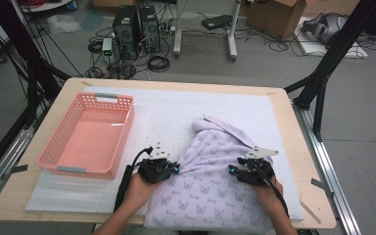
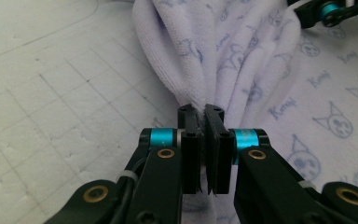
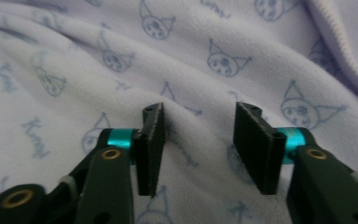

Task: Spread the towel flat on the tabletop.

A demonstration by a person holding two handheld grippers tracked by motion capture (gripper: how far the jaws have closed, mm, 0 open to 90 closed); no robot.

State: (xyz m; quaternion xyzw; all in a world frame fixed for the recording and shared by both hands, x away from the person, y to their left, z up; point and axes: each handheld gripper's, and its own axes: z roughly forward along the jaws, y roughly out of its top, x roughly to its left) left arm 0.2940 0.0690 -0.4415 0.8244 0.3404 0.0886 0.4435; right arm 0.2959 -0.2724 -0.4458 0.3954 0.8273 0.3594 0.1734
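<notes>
A: Near edge first. What's closest?

B: Person's forearms come in at bottom of high view. Lavender towel [image 1: 208, 181] w/ small cat-face print lies on the bench [image 1: 284, 105], right of centre; its near end hangs over the near edge, far end bunched into a rounded hump.

A: Left tongs?

B: Left tongs [image 2: 204, 114] at the towel's left edge, jaws pressed together on a pinched fold of the cloth. In the left gripper view the fold rises from between the pads in gathered pleats. White gridded mat [image 2: 51, 93] just beside, to the left there.

A: Right tongs?

B: Right tongs [image 3: 199, 123] over the towel's right part, near its right edge in high view. Jaws apart, a soft ridge of cloth between them; pads don't press on it as far as I can see. Right gripper view: fabric rumpled, hem running top right.

A: Both on the cloth, then?

B: Left clamped on it. Right open above or against it; can't tell contact.

A: Farther out?

B: Pink slotted basket [image 1: 120, 105] on the mat's left side, well apart from the towel. Beyond the bench: floor w/ cables, two black computer towers [image 1: 137, 27], cardboard box [image 1: 276, 17] far right.
</notes>
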